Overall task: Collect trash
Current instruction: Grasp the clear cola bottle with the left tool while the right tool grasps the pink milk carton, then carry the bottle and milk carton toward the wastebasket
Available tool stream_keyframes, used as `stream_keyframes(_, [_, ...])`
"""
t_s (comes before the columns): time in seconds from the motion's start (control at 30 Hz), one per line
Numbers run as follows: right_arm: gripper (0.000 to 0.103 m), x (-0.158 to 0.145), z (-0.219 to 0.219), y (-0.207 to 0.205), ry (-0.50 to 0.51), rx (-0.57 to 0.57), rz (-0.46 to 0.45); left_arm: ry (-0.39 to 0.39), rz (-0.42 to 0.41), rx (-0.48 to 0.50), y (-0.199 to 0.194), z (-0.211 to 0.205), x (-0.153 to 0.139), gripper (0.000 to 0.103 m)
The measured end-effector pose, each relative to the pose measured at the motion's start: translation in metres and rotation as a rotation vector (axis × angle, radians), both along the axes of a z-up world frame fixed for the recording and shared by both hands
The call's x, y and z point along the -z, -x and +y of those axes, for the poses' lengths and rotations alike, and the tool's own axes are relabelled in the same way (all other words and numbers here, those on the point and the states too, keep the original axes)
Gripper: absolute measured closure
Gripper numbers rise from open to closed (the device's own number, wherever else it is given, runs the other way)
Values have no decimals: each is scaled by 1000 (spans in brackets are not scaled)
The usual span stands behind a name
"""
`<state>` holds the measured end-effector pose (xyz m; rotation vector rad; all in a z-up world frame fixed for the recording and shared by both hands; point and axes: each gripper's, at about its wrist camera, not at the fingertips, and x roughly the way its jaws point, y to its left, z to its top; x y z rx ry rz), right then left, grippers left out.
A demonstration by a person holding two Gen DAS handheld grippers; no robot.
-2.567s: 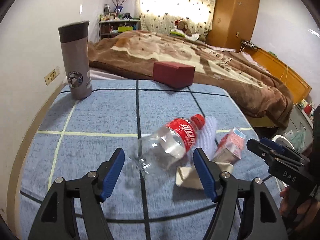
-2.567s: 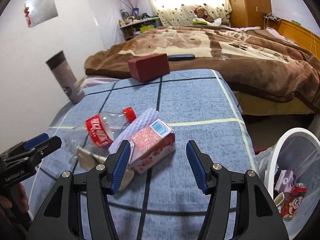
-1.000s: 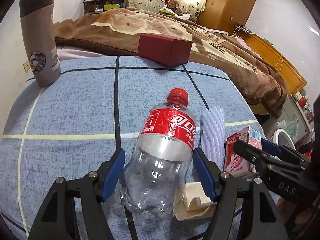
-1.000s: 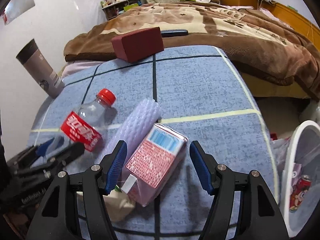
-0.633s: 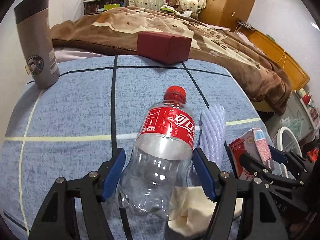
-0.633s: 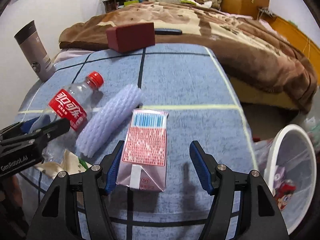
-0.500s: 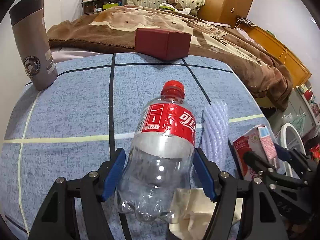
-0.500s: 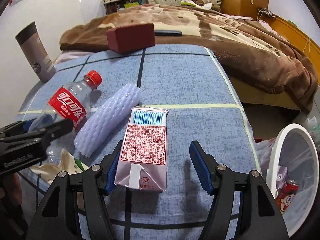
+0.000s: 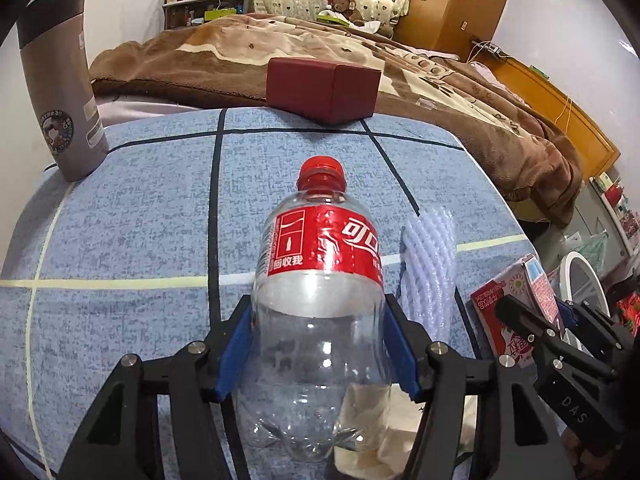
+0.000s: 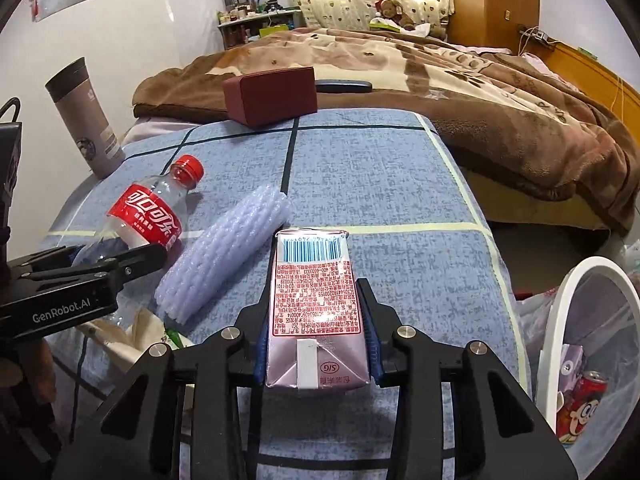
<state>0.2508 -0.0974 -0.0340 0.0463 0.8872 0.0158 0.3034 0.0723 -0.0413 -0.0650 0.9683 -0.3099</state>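
My left gripper (image 9: pixel 318 346) is shut on an empty clear plastic bottle (image 9: pixel 320 292) with a red label and red cap, lying on the blue checked table (image 9: pixel 132 216). The bottle also shows in the right wrist view (image 10: pixel 148 216). My right gripper (image 10: pixel 316 340) is shut on a pink drink carton (image 10: pixel 314 300), also seen at the right in the left wrist view (image 9: pixel 516 312). A white foam net sleeve (image 10: pixel 224 256) lies between bottle and carton. A crumpled cream wrapper (image 9: pixel 384 436) lies under the bottle's base.
A white-rimmed trash bin (image 10: pixel 588 344) with cans and wrappers stands off the table's right edge. A grey tumbler (image 9: pixel 60 80) stands at the far left, a dark red box (image 9: pixel 324 90) at the far edge. A bed with a brown blanket (image 10: pixel 460 80) lies beyond.
Both grippers closed: the left jaws now press the bottle's sides, the right jaws clamp the carton. Both moved slightly forward over their objects.
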Motion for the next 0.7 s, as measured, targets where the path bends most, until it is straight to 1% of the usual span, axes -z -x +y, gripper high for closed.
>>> stream_keyframes(0.2, [65, -2, -1, 4, -2, -2, -16, 15, -11, -19, 6, 4, -3, 39])
stream_keyframes(0.37, [65, -7, -4, 10, -11, 1, -40, 29, -37, -41, 16, 11, -14, 39])
stream_keyframes(0.7, [65, -15, -9, 21, -37, -7, -72, 53, -66, -49, 41, 10, -31, 39])
